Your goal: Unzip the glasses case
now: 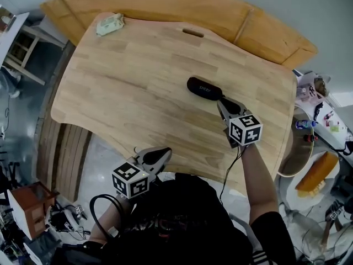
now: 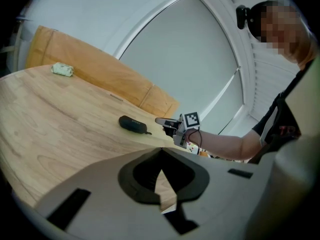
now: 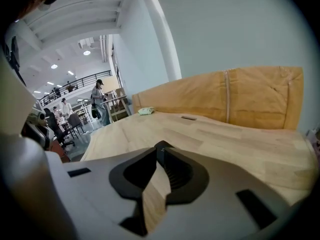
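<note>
just off the right tongs point(image 1: 222, 102), the glasses case point(image 1: 204, 88)

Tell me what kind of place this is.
Probably an open-plan lab or workshop hall: a wooden worktable, people at desks under a railed mezzanine, and a cluttered side table.

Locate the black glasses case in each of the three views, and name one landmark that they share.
Head view: the glasses case lies right of centre on the table, just beyond the right hand-held gripper.
Left gripper view: it lies left of centre, near the table's edge.
Right gripper view: not in it.
Shared landmark: the pale green bundle at the table's far corner, in all three.
</note>
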Available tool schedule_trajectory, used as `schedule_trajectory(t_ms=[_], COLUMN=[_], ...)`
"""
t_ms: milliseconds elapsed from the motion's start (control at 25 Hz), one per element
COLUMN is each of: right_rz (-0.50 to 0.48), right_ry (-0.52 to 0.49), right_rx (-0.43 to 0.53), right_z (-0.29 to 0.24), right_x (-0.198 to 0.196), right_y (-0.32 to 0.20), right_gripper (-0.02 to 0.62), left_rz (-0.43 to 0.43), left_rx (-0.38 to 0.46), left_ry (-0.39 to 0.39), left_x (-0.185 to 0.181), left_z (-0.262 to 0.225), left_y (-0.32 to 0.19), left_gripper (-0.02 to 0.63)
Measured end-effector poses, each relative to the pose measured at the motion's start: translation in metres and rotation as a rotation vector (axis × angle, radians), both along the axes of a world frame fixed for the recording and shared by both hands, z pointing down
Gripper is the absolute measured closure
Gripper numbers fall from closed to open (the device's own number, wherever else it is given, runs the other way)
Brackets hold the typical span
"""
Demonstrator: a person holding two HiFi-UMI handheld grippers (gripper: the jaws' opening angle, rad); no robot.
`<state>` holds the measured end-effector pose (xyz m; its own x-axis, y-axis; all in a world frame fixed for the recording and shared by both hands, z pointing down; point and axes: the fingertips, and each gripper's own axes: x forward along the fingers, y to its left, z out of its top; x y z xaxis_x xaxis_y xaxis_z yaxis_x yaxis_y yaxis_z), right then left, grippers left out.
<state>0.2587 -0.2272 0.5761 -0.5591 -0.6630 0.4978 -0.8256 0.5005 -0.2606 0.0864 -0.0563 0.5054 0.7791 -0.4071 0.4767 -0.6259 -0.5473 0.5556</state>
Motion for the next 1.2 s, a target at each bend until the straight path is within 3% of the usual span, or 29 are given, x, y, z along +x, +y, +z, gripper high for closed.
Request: schedule_trajectory(t_ms=[120, 200, 560, 800, 960, 1200], right_rz=[-0.034, -0.078, -0.377, -0.541, -0.641, -0.691], right_ry=[0.035, 0.074, 0.390, 0.539, 0.578, 0.632], right_rx=[-0.017, -0.026, -0.063, -0.068, -0.083, -0.125], right_z=[0.011, 0.019, 0.070, 0.095, 0.102, 0.117], right_x=[0.000, -0.002, -0.020, -0.034, -0.046, -0.055], right_y=[-0.011, -0.017, -0.040, -0.057, -0.063, -0.068], right_gripper=[0.511, 0.456, 0.267, 0.235, 0.224, 0.224], left_rz=[-0.017, -0.027, -0.082, -0.123, -0.159, -0.208], left_rx=[-0.004, -0.008, -0.041, -0.064, -0.077, -0.096], left_ry=[-0.003, -0.006, -0.026, -0.043, -0.051, -0.057], left_x=[0.000, 0.000, -0.010, -0.019, -0.025, -0.037], left_z=[0.001, 0.001, 0.005, 0.009, 0.010, 0.012], left_y=[0.000, 0.000, 0.005, 0.011, 0.016, 0.021], left_gripper=[0.595, 0.595, 0.595, 0.595, 0.595, 0.595])
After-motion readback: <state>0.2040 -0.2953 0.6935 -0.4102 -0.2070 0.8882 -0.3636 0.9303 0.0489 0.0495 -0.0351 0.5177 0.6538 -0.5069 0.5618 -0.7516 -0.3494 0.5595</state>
